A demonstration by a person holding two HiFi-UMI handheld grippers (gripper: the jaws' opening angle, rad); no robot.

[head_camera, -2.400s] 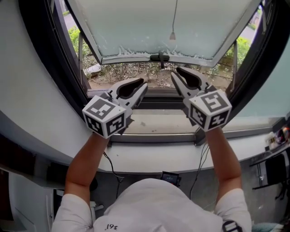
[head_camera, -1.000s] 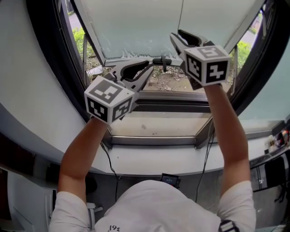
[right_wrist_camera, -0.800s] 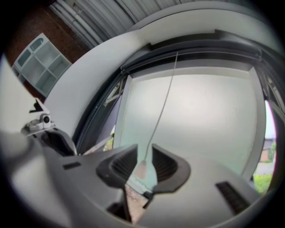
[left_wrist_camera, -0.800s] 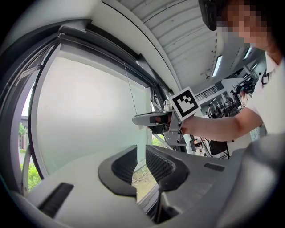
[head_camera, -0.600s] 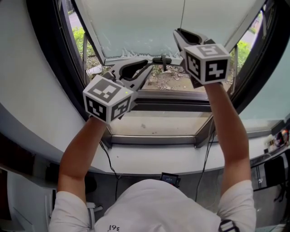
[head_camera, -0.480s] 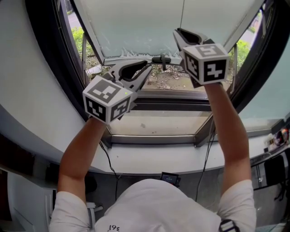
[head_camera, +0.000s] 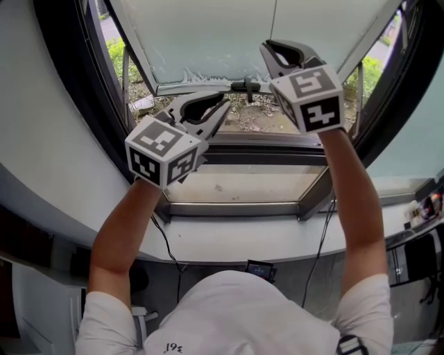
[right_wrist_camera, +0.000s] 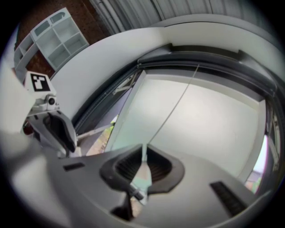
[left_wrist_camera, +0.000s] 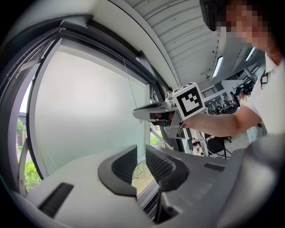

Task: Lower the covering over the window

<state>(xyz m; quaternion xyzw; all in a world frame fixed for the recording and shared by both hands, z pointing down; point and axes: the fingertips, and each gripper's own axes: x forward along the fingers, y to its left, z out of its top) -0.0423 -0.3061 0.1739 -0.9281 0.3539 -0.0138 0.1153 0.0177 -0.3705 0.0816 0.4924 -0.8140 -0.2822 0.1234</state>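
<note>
A thin pull cord [head_camera: 275, 21] hangs down in front of the window's pale frosted pane [head_camera: 208, 41]. My right gripper [head_camera: 267, 47] is held up at the cord's lower end. Its jaws have just been closing and are now shut on the cord. In the right gripper view the cord [right_wrist_camera: 178, 100] runs down into my right gripper [right_wrist_camera: 143, 153], with its pale end piece [right_wrist_camera: 143, 173] between the pads. My left gripper [head_camera: 225, 105] hovers lower left, near the sash handle [head_camera: 245, 87]. Its jaws [left_wrist_camera: 141, 151] are nearly together with nothing in them. The covering itself is not in view.
The sash is swung outward at the bottom, showing ground and plants [head_camera: 270, 114] outside. A dark frame [head_camera: 76, 90] surrounds the opening, above a pale sill [head_camera: 243, 187]. A cable [head_camera: 166, 253] hangs below the sill. The right gripper's marker cube [left_wrist_camera: 189, 99] shows in the left gripper view.
The right gripper rose from sill height to the cord's end, rolled a little and shut on it. The left gripper has hardly moved.
</note>
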